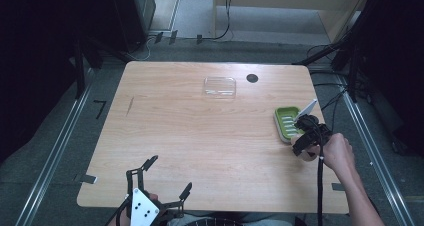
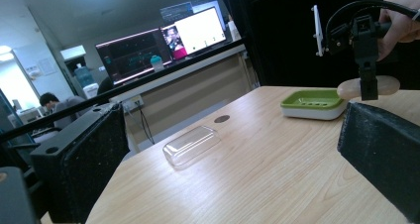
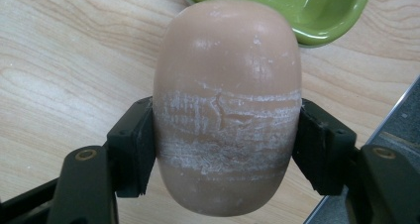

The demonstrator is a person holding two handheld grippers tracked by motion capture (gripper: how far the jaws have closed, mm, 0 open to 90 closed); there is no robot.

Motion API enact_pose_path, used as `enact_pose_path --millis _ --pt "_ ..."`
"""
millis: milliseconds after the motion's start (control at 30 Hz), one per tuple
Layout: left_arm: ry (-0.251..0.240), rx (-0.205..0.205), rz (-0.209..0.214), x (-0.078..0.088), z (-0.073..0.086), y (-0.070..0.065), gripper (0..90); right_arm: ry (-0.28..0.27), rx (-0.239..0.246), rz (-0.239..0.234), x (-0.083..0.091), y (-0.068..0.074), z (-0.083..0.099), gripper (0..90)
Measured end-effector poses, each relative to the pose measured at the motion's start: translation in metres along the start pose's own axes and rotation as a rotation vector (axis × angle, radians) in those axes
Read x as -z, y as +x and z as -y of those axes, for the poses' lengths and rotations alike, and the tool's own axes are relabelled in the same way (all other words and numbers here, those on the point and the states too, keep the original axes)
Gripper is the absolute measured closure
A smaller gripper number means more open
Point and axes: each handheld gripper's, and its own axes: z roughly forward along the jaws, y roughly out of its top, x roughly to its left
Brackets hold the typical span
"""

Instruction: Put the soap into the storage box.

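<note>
A tan oval soap bar (image 3: pixel 227 110) with a cracked whitish band sits clamped between the two black jaws of my right gripper (image 3: pixel 225 149), just above the wooden table. The same soap bar (image 2: pixel 367 86) hangs beside the green soap dish (image 2: pixel 313 103) in the left gripper view. From above, the right gripper (image 1: pixel 306 145) is next to the near end of the green soap dish (image 1: pixel 287 122) by the table's right edge. My left gripper (image 1: pixel 167 175) rests at the near edge, jaws wide apart with nothing between them. A clear plastic lid (image 1: pixel 219 87) lies at the far middle.
A dark round hole (image 1: pixel 252 78) sits in the tabletop (image 1: pixel 200 136) to the right of the lid. The table's right edge (image 1: pixel 327 136) is close beside the dish. Monitors (image 2: pixel 163 43) and a seated person stand far behind the table.
</note>
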Motion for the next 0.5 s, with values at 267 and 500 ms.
enact_pose_path --millis 267,500 --pt "0.001 -0.004 0.003 0.0 0.0 0.0 0.0 0.007 -0.008 -0.001 0.004 -0.005 -0.005 33.4" --pt "0.002 -0.004 0.002 0.0 0.0 0.0 0.0 -0.002 -0.004 0.001 0.006 -0.007 -0.011 33.4"
